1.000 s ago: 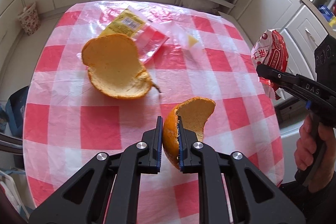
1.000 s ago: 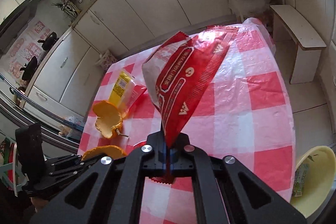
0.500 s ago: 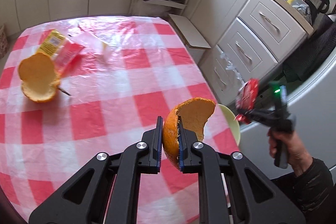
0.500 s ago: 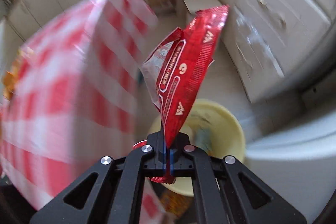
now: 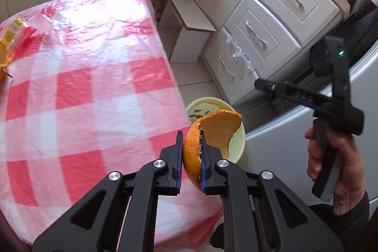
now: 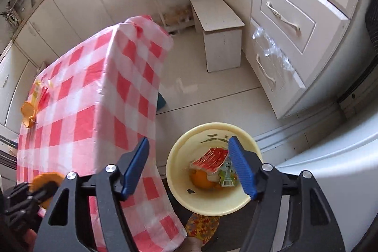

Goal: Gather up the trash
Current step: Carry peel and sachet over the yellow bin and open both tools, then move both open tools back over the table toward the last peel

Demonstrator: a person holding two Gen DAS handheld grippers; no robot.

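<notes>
Our right claw [image 6: 189, 167] gapes empty above the bin [image 6: 179, 193], wrapper [image 6: 209, 161] inside; our left claw [image 5: 191, 161] grips peel [image 5: 212, 134], which we carry binward next

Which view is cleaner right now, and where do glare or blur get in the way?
Right wrist: sharp, evenly lit; the bin and its red wrapper read clearly between the open right tool. Left wrist: glare washes out the far tablecloth, its near edge is smeared, yet the orange peel in the left tool stays crisp. Fisheye bends both.
</notes>
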